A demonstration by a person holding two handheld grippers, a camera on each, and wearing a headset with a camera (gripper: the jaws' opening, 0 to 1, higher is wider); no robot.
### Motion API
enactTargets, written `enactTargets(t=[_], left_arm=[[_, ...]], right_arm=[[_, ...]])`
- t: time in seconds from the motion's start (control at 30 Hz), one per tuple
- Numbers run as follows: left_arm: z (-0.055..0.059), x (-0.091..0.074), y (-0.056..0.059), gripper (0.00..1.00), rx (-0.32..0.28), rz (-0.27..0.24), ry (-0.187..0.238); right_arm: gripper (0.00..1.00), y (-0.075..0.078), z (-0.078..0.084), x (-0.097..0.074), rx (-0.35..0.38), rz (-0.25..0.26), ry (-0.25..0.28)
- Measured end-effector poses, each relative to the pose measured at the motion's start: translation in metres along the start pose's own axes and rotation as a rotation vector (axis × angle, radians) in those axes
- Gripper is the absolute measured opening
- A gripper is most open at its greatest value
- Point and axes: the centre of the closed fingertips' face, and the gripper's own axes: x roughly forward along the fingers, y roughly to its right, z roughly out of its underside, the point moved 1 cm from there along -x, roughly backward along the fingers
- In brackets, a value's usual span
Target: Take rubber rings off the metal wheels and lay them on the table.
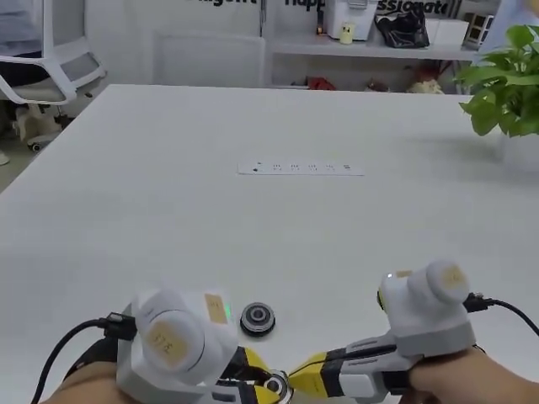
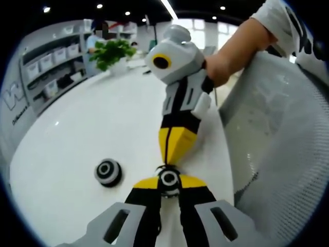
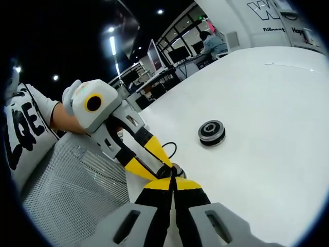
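A silver metal wheel (image 2: 168,177) was clamped in the left tool (image 2: 168,183) so its black rubber ring (image 2: 160,175) could be peeled by the right tool (image 3: 174,181), jaws closed; a second wheel (image 1: 258,318) was left at twelve o'clock on the white tabletop (image 1: 269,227).

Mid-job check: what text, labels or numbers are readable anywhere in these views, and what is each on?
"ssionate": back wall lettering, tops cut off, the rest unreadable.
"W": large wall logo; the smaller words near it are blurred.
"QE", as it seems: partial letters on the person's shirt.
White strip on the table: marks too small.
Yellow sticker on the left tool: blurred.
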Motion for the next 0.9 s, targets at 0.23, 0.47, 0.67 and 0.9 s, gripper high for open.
enactTargets(t=[0.23, 0.47, 0.67, 0.9], left_arm=[[0.0, 0.0, 0.0, 0.12, 0.0, -0.001, -0.002], [0.0, 0.0, 0.0, 0.12, 0.002, 0.001, -0.002], [0.0, 0.0, 0.0, 0.12, 0.002, 0.002, -0.002], [0.0, 0.0, 0.0, 0.12, -0.002, 0.001, -0.001]], right_arm=[[0.0, -0.002, 0.0, 0.002, -0.019, -0.006, -0.008], [0.0, -0.004, 0.0, 0.003, -0.025, -0.015, -0.009], [0.0, -0.008, -0.001, 0.005, -0.033, -0.033, -0.008], [0.0, -0.014, -0.003, 0.007, -0.035, -0.064, 0.005]])
